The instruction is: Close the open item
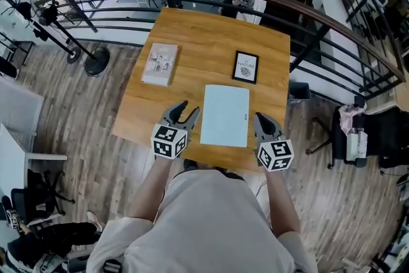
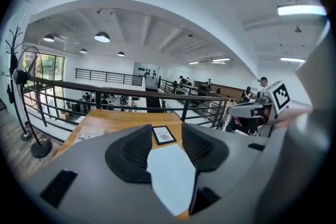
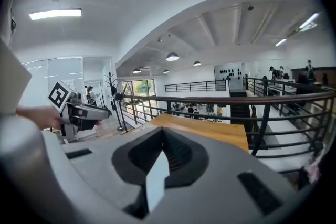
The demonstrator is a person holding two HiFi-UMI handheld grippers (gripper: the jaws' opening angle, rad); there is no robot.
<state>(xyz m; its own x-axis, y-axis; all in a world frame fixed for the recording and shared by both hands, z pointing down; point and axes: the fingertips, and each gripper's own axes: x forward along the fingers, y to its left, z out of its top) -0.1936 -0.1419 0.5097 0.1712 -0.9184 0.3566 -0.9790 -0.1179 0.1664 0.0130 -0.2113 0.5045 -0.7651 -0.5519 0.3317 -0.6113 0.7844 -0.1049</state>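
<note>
Pale blue book (image 1: 225,115) lies flat between both grippers, apparently already closed. Left gripper (image 1: 187,111) jaws apart, empty. Right gripper (image 1: 263,120) jaws together, empty. Next move: probably just withdraw.

Wooden table (image 1: 211,29): one. Flat items lying on it: three, namely one pale blue book (image 1: 225,115) at frame centre, one black-framed card (image 1: 245,67) at upper right, one booklet (image 1: 160,64) at upper left. Grippers at lower centre: two, left gripper (image 1: 188,109) and right gripper (image 1: 261,117).
</note>
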